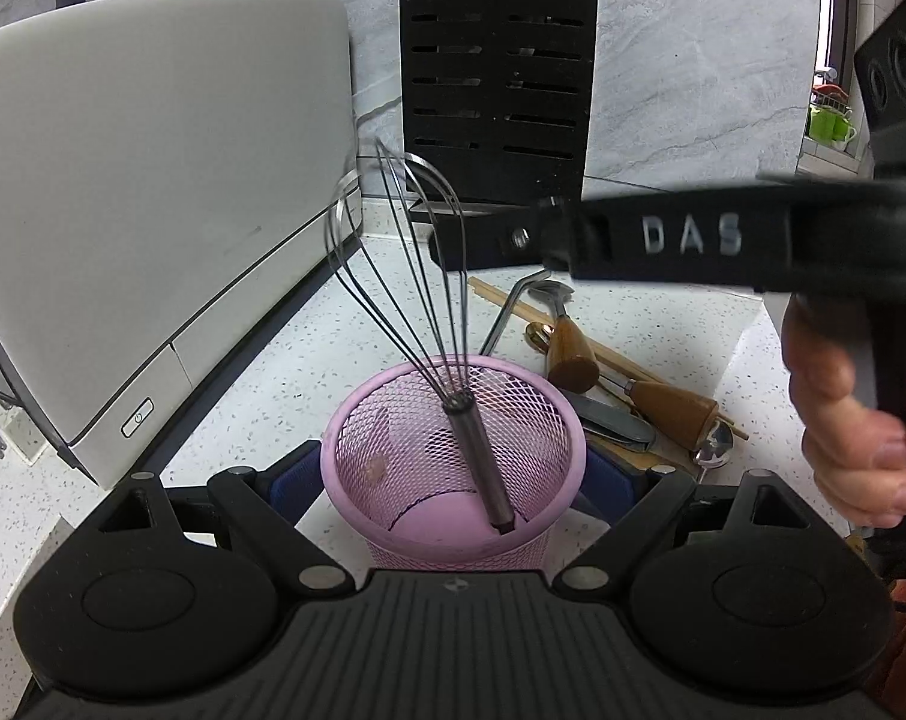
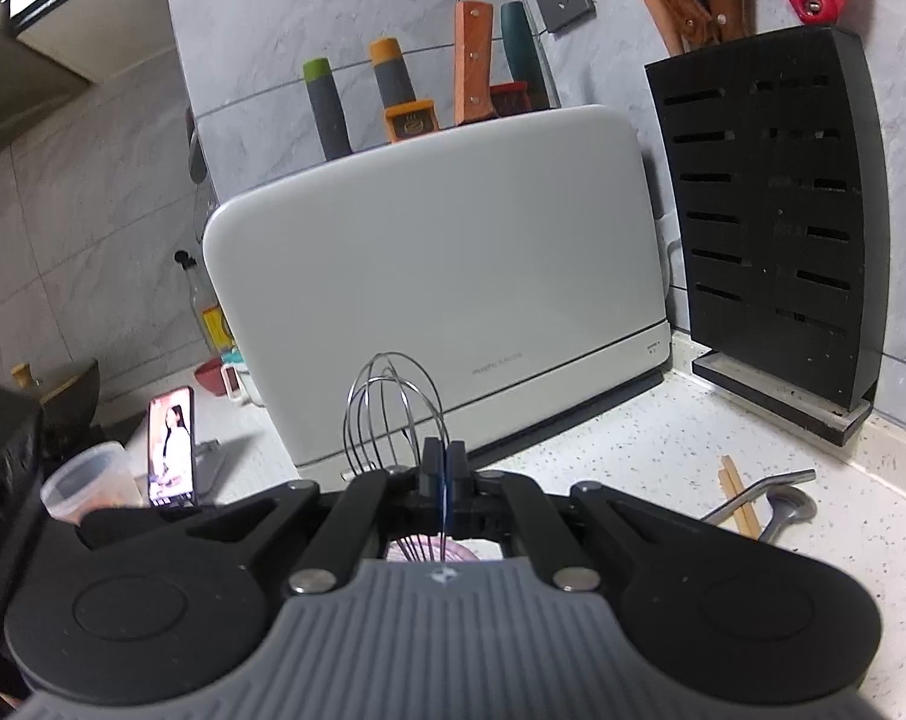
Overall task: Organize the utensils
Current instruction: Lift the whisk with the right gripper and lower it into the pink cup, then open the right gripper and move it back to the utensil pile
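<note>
A pink mesh cup [image 1: 453, 516] stands on the speckled counter between the blue pads [image 1: 291, 486] of my left gripper [image 1: 453, 480], which is shut on its sides. A wire whisk [image 1: 429, 300] stands in the cup, handle down and leaning left. My right gripper [image 1: 447, 246] comes in from the right, held by a hand [image 1: 843, 420]. In the right wrist view that gripper [image 2: 444, 468] is shut, with a whisk [image 2: 393, 408] wire pinched between its pads. The cup's rim [image 2: 435, 552] shows just under it.
A white appliance [image 1: 153, 210] stands close on the left and a black knife block [image 1: 495, 78] behind. Wooden-handled utensils [image 1: 669, 408], chopsticks and a spoon [image 1: 714, 450] lie right of the cup. A phone [image 2: 171, 450] and a plastic tub [image 2: 87, 480] sit far left.
</note>
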Tool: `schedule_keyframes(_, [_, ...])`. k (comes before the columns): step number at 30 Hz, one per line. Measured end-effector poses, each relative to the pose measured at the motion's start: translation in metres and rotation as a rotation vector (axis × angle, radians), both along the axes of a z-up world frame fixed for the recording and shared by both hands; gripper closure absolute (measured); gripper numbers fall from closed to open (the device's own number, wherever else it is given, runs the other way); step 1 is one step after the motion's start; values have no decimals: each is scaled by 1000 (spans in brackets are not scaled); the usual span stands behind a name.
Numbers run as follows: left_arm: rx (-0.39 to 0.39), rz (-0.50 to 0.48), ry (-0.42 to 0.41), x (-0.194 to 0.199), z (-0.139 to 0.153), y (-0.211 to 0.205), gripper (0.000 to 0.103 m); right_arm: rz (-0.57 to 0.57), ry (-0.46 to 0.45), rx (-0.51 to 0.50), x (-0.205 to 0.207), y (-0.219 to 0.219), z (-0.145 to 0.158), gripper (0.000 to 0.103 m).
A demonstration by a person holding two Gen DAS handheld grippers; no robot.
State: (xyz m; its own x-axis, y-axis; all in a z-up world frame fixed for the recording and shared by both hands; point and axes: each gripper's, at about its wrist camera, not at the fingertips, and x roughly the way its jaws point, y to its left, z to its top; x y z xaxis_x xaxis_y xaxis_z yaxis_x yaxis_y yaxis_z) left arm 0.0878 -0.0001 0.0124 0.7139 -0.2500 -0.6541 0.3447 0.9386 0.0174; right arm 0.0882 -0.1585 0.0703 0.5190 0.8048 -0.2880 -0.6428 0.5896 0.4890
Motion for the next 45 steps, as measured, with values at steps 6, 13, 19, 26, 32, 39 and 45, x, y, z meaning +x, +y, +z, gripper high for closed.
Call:
schedule_keyframes(6, [16,-12,-4,-1,0,-2,0,4,4,-25,3,-4,-7,103])
schedule_keyframes(13, [23,-9,-2,0,-1,-3,0,-9,46,-39,7,-12,-7,103])
schedule_keyframes(19, [22,-1,-1,0,-2,-3,0,21,25,-58,1,-18,-4,103])
schedule_keyframes(26, [27,-1,-3,-1,-2,-3,0,35,85,-54,7,-25,-6,103])
schedule_keyframes(32, [29,-2,-6,-2,-2,-2,0,53,134,-60,11,-23,-11,103])
schedule_keyframes(39, [30,-4,-7,-2,-2,-2,0,61,172,-55,13,-26,-5,95])
schedule_keyframes(45, [31,-3,-7,-2,-2,-3,0,49,182,-60,13,-34,1,78])
